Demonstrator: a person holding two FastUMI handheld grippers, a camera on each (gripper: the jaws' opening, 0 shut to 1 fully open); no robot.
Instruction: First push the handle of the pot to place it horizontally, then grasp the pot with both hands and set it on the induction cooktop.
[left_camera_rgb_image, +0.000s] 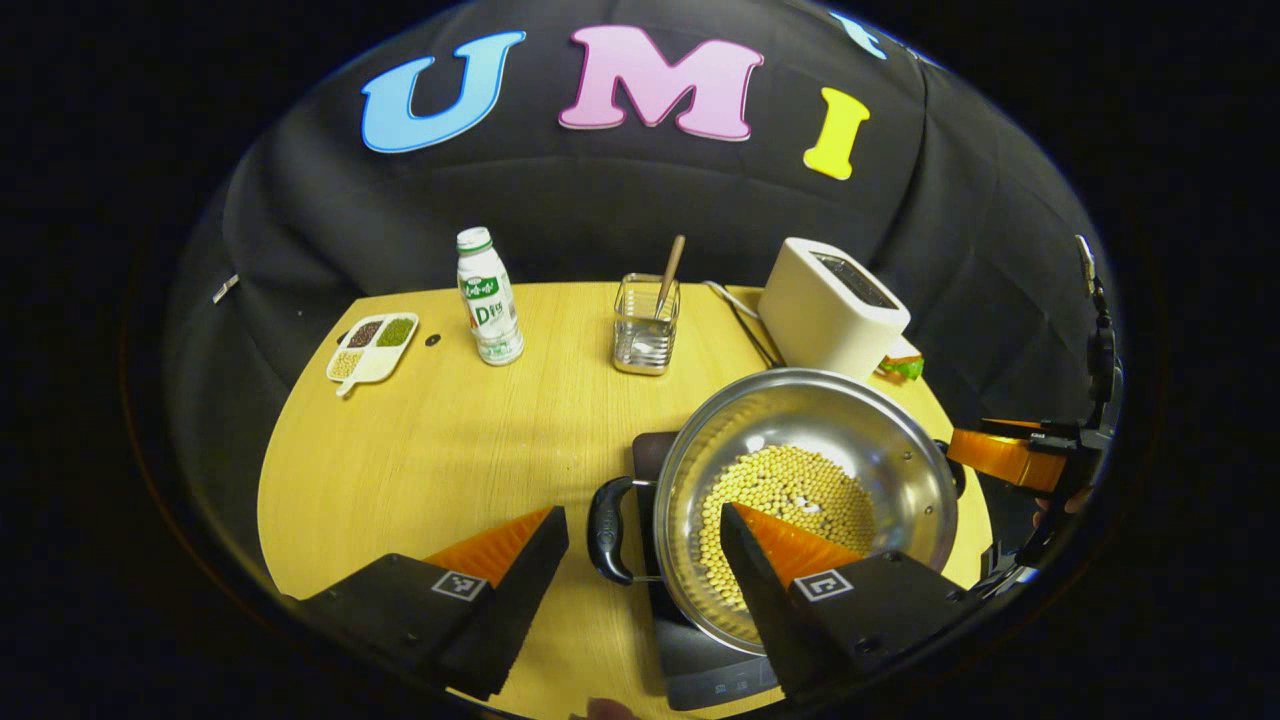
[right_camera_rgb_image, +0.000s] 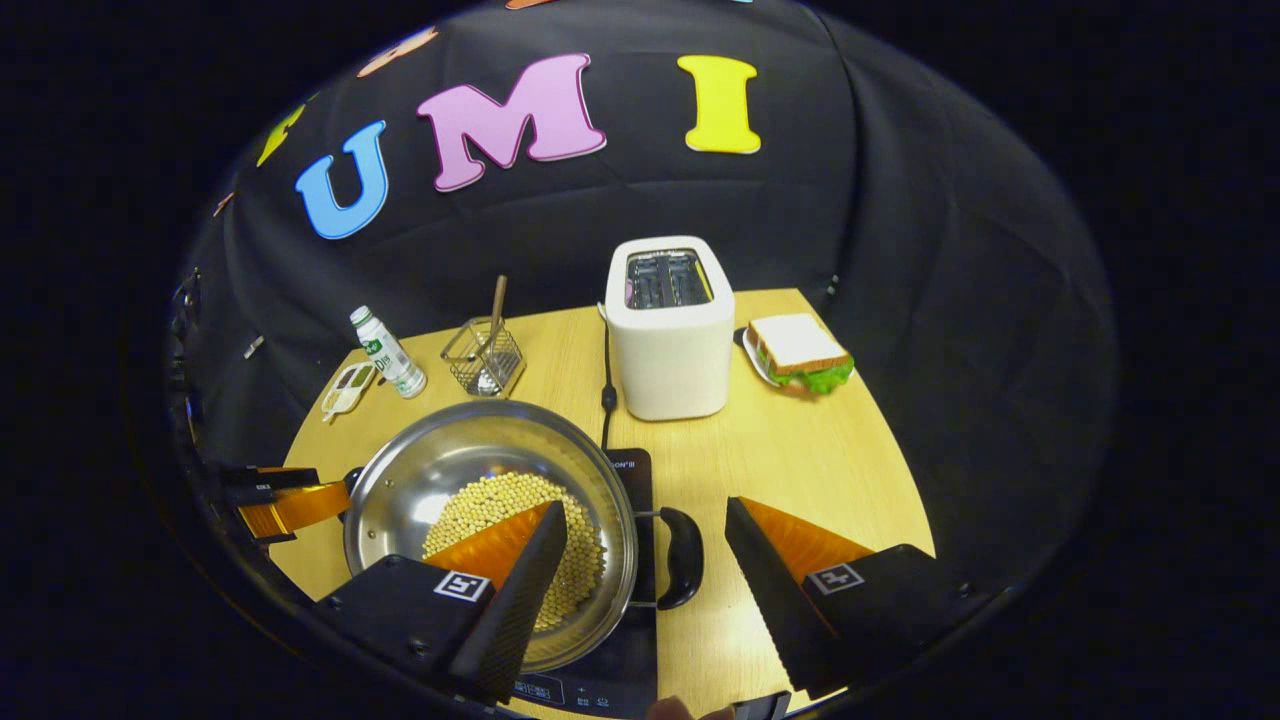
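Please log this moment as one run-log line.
pot: on induction cooktop, beans inside | left gripper: open, straddling handle | right gripper: open, straddling opposite handle

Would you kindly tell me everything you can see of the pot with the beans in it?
The pot is a wide, shallow pan of shiny silvery metal with a rolled rim. A layer of small pale yellow beans covers its bottom. It has two dark loop handles, one at each side. It sits upright on the dark induction cooktop, on the wooden table, in front of the white toaster. Each gripper is open, straddling a handle; contact cannot be judged.
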